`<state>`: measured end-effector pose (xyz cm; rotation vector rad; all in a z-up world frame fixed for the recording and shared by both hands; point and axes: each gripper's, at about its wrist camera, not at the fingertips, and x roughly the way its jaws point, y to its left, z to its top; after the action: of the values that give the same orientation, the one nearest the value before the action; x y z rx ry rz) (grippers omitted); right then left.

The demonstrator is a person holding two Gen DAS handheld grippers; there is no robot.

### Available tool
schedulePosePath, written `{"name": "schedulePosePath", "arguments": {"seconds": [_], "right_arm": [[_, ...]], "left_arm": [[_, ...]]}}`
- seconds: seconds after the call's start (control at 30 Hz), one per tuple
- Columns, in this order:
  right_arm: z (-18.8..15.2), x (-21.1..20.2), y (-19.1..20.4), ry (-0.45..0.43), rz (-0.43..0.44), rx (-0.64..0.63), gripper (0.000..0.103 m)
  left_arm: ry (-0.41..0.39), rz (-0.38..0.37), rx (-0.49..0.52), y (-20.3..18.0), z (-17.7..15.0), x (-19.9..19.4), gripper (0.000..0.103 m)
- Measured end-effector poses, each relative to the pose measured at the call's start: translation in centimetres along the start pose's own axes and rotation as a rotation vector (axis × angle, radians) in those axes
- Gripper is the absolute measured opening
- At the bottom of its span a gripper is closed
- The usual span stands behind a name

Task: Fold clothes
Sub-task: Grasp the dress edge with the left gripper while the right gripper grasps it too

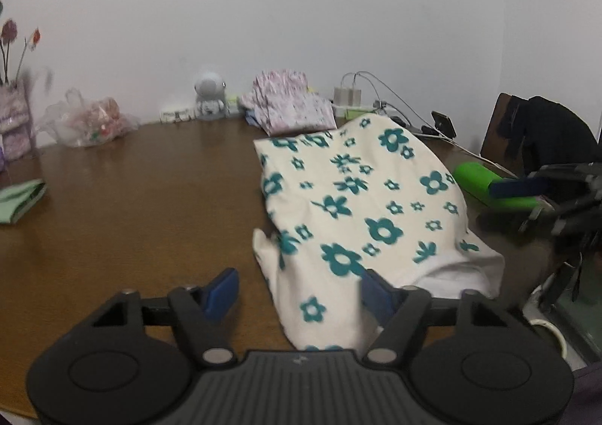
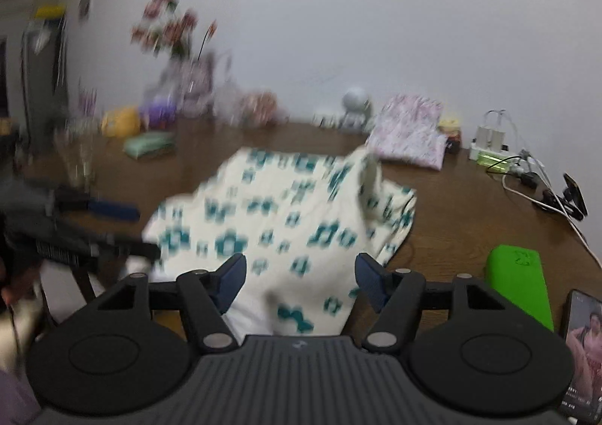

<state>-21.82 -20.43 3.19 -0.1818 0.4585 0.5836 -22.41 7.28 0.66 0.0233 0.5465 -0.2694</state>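
Lying between both open grippers: garment (image 1: 361,207)

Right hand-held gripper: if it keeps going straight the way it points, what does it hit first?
Most likely the cream garment with teal flowers. It lies on the brown table directly ahead of the open right hand-held gripper, its near edge already between the fingers. Depth is unclear from motion blur.

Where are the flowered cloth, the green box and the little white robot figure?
flowered cloth (image 1: 357,199), left wrist view, middle of its top layer.
green box (image 2: 521,284), right wrist view, centre of its top face.
white robot figure (image 1: 208,86), left wrist view, its round head.
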Motion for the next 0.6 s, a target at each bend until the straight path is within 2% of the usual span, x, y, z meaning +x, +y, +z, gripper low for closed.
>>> {"name": "schedulePosePath", "arguments": {"seconds": [0.1,0.2,0.3,0.33,0.43,0.6], "right_arm": [[-1.1,0.7,1.1,0.051,0.009,-0.056,0.060],[-2.1,1.3,1.3,0.085,0.005,-0.067,0.056],[-2.8,2.3,0.8,0.107,-0.018,-0.042,0.043],[-2.7,2.2,0.6,0.094,-0.019,-0.021,0.036],[-2.4,1.8,-0.1,0.050,-0.026,0.033,0.020],[-1.6,0.4,-0.6,-0.031,-0.078,0.055,0.015]], "left_arm": [[-0.019,-0.069,0.001,-0.5,-0.6,-1.2,0.069],[0.002,-0.053,0.096,-2.1,-1.3,-1.3,0.071],[0.039,0.084,0.158,-3.6,-2.1,0.3,0.075],[0.043,0.123,0.162,-3.8,-2.2,0.7,0.077],[0.016,0.159,0.142,-3.6,-1.5,0.5,0.073],[-0.058,0.290,0.173,-3.7,-0.9,-0.3,0.070]]}}
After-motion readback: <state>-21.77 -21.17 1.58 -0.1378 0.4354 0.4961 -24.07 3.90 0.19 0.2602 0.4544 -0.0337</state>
